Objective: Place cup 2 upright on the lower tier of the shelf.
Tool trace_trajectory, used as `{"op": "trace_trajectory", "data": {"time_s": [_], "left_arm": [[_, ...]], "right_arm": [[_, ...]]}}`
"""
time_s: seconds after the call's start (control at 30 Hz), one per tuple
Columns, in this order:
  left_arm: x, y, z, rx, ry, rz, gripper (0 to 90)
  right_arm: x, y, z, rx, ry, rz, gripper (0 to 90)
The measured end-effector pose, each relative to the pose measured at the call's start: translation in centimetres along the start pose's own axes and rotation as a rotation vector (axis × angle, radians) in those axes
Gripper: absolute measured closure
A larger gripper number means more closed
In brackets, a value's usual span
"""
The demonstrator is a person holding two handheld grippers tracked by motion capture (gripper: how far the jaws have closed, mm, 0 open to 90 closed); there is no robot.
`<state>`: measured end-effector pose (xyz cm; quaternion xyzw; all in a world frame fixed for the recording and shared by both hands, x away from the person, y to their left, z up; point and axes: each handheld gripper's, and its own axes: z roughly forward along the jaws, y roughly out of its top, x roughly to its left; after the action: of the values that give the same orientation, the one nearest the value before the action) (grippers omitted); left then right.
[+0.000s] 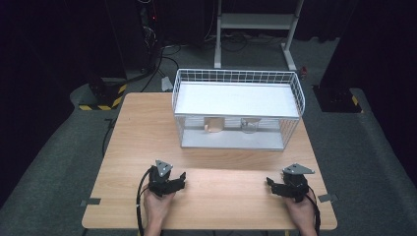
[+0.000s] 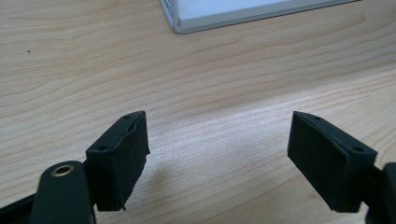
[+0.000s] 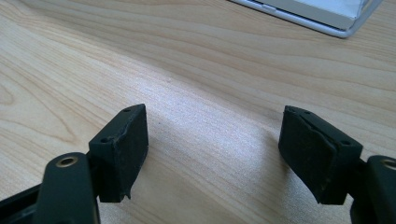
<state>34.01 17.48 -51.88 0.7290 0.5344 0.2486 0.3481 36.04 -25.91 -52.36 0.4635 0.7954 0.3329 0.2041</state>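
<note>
My left gripper (image 1: 182, 179) rests low over the wooden table (image 1: 142, 132) near its front left, held by a hand. Its jaws stand open with bare wood between them (image 2: 217, 154). My right gripper (image 1: 270, 184) sits near the front right, also open over bare wood (image 3: 212, 149). Behind them stands a white two-level wire rack (image 1: 238, 109). On its lower level sit a small tan object (image 1: 213, 126) and a clear glass (image 1: 249, 126).
The rack's base corner (image 2: 187, 23) lies ahead of the left gripper, and its edge (image 3: 322, 18) lies ahead of the right. A white metal stand (image 1: 255, 22) and cables are on the floor beyond the table. Bare wood spans between both grippers.
</note>
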Motion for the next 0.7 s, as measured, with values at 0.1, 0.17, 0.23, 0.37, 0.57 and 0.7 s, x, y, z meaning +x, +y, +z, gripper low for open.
{"op": "trace_trajectory", "data": {"time_s": [0.1, 0.17, 0.23, 0.37, 0.57, 0.7], "left_arm": [[-0.1, 0.0, 0.2, 0.004, 0.008, 0.003, 20.5], [-0.1, -0.1, 0.4, 0.014, 0.010, 0.016, 20.5], [-0.2, -0.1, 0.5, 0.023, 0.015, 0.024, 20.4], [-0.3, -0.1, 0.7, 0.016, 0.013, 0.019, 20.3], [-0.3, -0.1, 1.0, 0.022, 0.014, 0.022, 20.3], [-0.3, -0.1, 1.2, 0.033, 0.015, 0.030, 20.1]], "right_arm": [[0.0, 0.0, 0.0, 0.000, 0.000, 0.000, 24.3], [0.0, 0.0, 0.0, 0.000, 0.000, 0.000, 24.3], [0.0, 0.0, 0.0, 0.000, 0.000, 0.000, 24.3], [0.0, 0.0, 0.0, 0.000, 0.000, 0.000, 24.3], [0.0, 0.0, 0.0, 0.000, 0.000, 0.000, 24.4], [0.0, 0.0, 0.0, 0.000, 0.000, 0.000, 24.3]]}}
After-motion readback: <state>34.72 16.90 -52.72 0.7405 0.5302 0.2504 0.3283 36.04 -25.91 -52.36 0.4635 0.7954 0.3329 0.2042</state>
